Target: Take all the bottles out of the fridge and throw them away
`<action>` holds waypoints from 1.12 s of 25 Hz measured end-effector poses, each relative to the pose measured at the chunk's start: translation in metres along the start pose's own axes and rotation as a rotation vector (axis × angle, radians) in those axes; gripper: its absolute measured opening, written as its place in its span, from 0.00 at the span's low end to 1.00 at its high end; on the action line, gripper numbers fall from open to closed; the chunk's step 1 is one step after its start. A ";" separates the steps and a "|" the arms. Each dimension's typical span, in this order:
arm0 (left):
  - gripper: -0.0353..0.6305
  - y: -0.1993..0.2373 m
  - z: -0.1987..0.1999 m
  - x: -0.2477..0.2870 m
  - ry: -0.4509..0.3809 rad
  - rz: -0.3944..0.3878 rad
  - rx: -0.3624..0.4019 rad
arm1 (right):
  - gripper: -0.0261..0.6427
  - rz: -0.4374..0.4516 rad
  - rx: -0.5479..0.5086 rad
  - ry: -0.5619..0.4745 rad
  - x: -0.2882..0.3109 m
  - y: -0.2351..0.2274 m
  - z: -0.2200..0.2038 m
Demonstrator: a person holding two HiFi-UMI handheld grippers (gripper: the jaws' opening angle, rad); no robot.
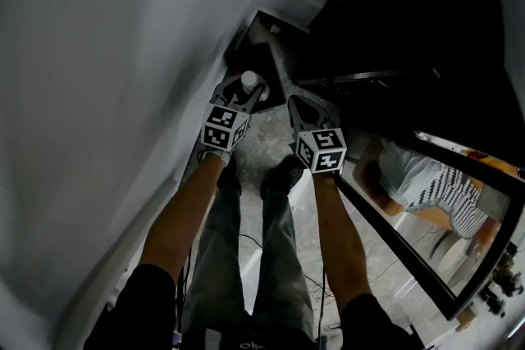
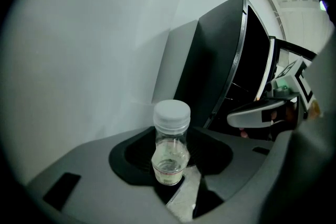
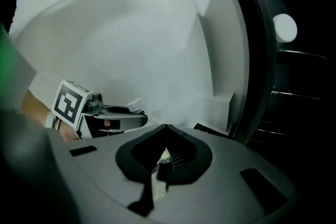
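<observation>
Item: one small clear plastic bottle (image 2: 170, 147) with a white screw cap, upright and nearly empty, with only a little liquid seen at the bottom. It is clamped low on its body by the left gripper (image 1: 246, 91) and is held out of the fridge (image 2: 220, 60), above the marbled floor (image 1: 267, 145), close to the white wall (image 1: 98, 94). The jaws of the right gripper (image 1: 296, 105) are closed together with nothing between them, and it is held just beside the left one, in front of the open glass fridge door (image 1: 426, 217). The step in hand is judged to be disposal of the held bottle. A dark recess (image 1: 256, 53) is seen in the corner between wall and fridge; whether it is the bin cannot be told. For a clean drop, the clamp is best kept on until the bottle is directly over the bin's mouth. The bottle should be kept upright and released low, so that it is not bounced off the rim. Since the hold is low and the plastic smooth, tipping at the cap end is to be watched for, and the right gripper is best kept clear of the drop path. Writing: a pale label band with a thin reddish line is noted near the bottle's base, its print too small to be read. Black-and-white square markers are carried on each gripper's cube (image 1: 224, 127). No brand can be read anywhere.
</observation>
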State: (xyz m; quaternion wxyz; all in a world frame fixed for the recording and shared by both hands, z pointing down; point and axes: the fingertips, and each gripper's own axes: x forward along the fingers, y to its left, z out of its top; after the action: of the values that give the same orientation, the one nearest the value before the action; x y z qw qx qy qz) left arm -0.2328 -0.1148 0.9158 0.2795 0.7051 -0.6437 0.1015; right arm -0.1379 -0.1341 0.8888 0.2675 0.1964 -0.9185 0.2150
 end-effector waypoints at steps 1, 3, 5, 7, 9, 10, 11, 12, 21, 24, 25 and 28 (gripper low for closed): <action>0.33 0.001 -0.001 0.000 0.003 0.002 -0.004 | 0.05 -0.001 0.000 -0.001 0.000 0.000 0.000; 0.33 0.002 -0.002 0.000 0.008 0.004 -0.007 | 0.05 -0.002 0.000 -0.003 -0.002 -0.002 0.000; 0.33 0.002 -0.003 0.000 0.008 0.005 -0.010 | 0.05 -0.005 0.002 -0.003 -0.004 -0.003 0.000; 0.33 0.003 -0.001 0.000 0.002 0.007 -0.019 | 0.05 -0.008 0.005 -0.005 -0.006 -0.003 -0.001; 0.33 0.003 0.001 0.001 -0.004 0.005 -0.023 | 0.05 -0.010 0.008 -0.008 -0.007 -0.003 -0.001; 0.33 0.002 0.002 0.001 -0.006 0.003 -0.023 | 0.05 -0.010 0.008 -0.009 -0.007 -0.003 -0.001; 0.33 0.002 0.003 0.002 -0.005 -0.002 -0.025 | 0.05 -0.010 0.008 -0.008 -0.007 -0.003 -0.002; 0.33 0.001 0.003 0.003 -0.004 -0.007 -0.029 | 0.05 -0.010 0.009 -0.007 -0.008 -0.003 -0.003; 0.33 -0.002 -0.002 0.004 0.013 -0.012 -0.039 | 0.05 -0.015 0.017 0.000 -0.013 -0.006 -0.009; 0.32 -0.003 -0.002 -0.002 0.012 -0.001 -0.035 | 0.05 -0.020 0.019 -0.009 -0.017 -0.007 -0.006; 0.31 -0.005 -0.001 -0.005 0.009 0.001 -0.032 | 0.05 -0.022 0.019 -0.013 -0.020 -0.007 -0.003; 0.25 -0.010 0.009 -0.019 -0.007 0.007 -0.021 | 0.05 -0.030 0.019 -0.025 -0.032 -0.008 0.007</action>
State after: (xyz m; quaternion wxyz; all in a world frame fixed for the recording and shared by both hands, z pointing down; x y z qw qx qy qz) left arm -0.2276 -0.1037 0.8961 0.2842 0.7003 -0.6481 0.0935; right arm -0.1124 -0.1360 0.8676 0.2575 0.2155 -0.9166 0.2172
